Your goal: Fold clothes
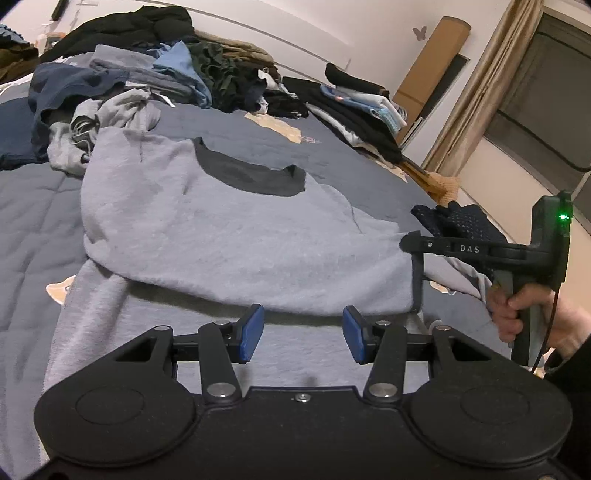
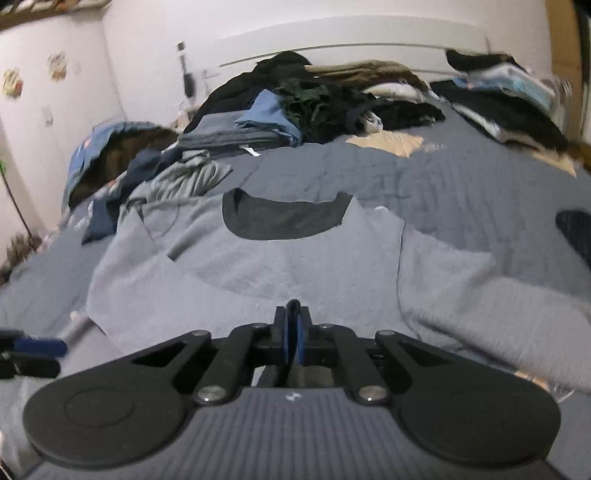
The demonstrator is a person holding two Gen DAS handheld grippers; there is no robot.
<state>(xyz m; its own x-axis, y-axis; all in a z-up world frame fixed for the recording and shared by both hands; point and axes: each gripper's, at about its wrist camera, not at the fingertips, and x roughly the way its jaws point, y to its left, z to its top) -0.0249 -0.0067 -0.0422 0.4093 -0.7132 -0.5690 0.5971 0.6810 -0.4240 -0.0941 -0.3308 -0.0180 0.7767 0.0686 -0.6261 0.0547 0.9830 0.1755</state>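
Left gripper point(image 1: 303, 334) nearest in the left wrist view, blue pads apart, nothing between them, hovering over the near part of the grey sweatshirt point(image 1: 229, 236). Right gripper point(image 2: 294, 332) in its own view has jaws closed together; a thin dark edge sticks up between the pads, cannot tell what it is. From the left wrist view the right gripper sits at the sweatshirt's right edge, with a hand point(image 1: 517, 310) on its handle.

Sweatshirt lies spread on a grey-blue quilted bedspread point(image 1: 33, 221), dark collar point(image 1: 255, 177) toward the far side, part of the body folded over on itself. A dark dotted glove-like item point(image 1: 461, 219) sits just beyond the right gripper.

Further back, left: crumpled pale grey garment point(image 1: 110, 110) and navy clothes. Far centre: big mixed heap of unfolded clothes point(image 1: 166, 44), black, blue, dark green, brown. Far right: a stack of folded clothes point(image 1: 362, 110) along the bed edge.

Room: white walls, white headboard point(image 2: 351, 33) behind the heap, beige curtain point(image 1: 491, 85) and a dark window at right, stickers on the left wall point(image 2: 57, 66).
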